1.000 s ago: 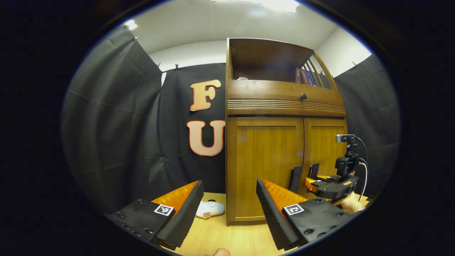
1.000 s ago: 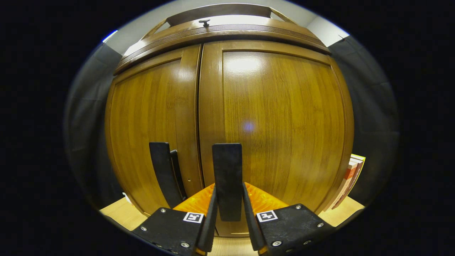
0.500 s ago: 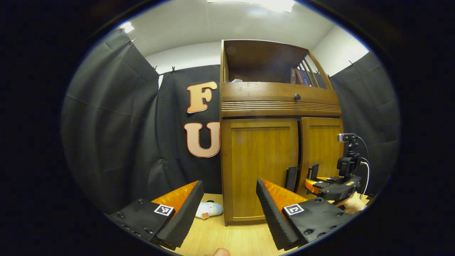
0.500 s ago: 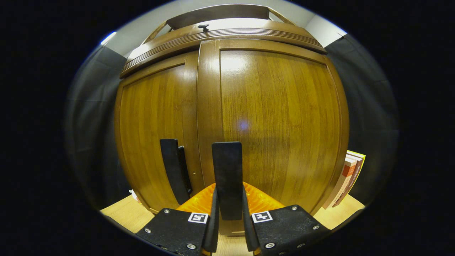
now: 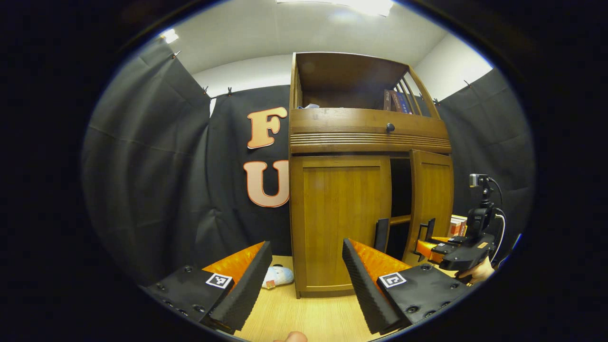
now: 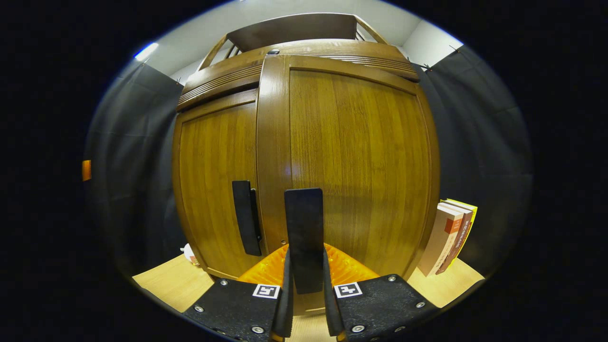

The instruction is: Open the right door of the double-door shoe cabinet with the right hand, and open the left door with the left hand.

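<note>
The wooden shoe cabinet (image 5: 365,135) stands ahead. Its left door (image 5: 339,218) is closed, with a dark bar handle (image 5: 381,234). The right door (image 5: 432,199) stands partly swung out, and a dark gap (image 5: 400,190) shows a shelf inside. In the right gripper view, my right gripper (image 6: 305,254) is shut on the right door's bar handle (image 6: 304,223); the left door's handle (image 6: 247,216) is just to its left. In the left gripper view, the right gripper (image 5: 434,244) is at that handle, held by a hand (image 5: 475,271). My left gripper (image 5: 306,246) is open, well short of the cabinet.
A white plush toy (image 5: 279,275) lies on the wooden surface (image 5: 294,313) by the cabinet's left corner. Books (image 6: 449,237) lean against the cabinet's right side. More books (image 5: 396,100) stand on the top shelf, above a drawer knob (image 5: 390,127).
The right door has gone from closed to partly open, pulled outward by the right gripper on its handle. The left gripper stays open and has barely shifted.
</note>
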